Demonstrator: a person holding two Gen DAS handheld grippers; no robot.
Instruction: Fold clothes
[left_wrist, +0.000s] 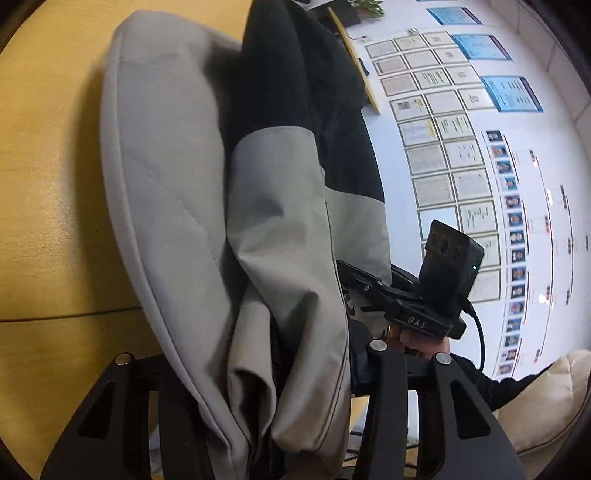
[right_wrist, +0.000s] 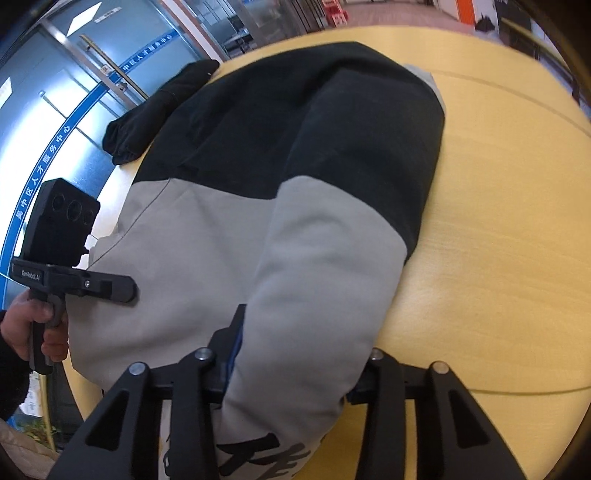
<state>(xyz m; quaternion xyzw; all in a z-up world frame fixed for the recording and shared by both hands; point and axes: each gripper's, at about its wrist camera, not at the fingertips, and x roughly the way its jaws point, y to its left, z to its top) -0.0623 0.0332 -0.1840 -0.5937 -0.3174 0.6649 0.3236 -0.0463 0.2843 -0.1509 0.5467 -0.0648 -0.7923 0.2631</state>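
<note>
A grey and black sweatshirt (right_wrist: 229, 229) lies on the yellow wooden table (right_wrist: 498, 240), black half farthest from me. A folded grey part of it fills the gap of my right gripper (right_wrist: 291, 369), whose jaws are closed on the cloth; black printed characters (right_wrist: 258, 458) show just below. In the left wrist view the grey cloth (left_wrist: 166, 166) hangs lifted and bunched, and my left gripper (left_wrist: 255, 373) is closed on that bunch, its fingertips hidden. Each gripper shows in the other's view, at the garment's near edge: left gripper (right_wrist: 125, 290), right gripper (left_wrist: 347, 291).
One black sleeve (right_wrist: 162, 110) drapes over the table's far left edge. A glass door with blue lettering (right_wrist: 74, 74) stands beyond it. A wall of framed papers (left_wrist: 443, 147) and a beige cushion (left_wrist: 546, 398) lie to the right. A hand (right_wrist: 37, 325) grips the left handle.
</note>
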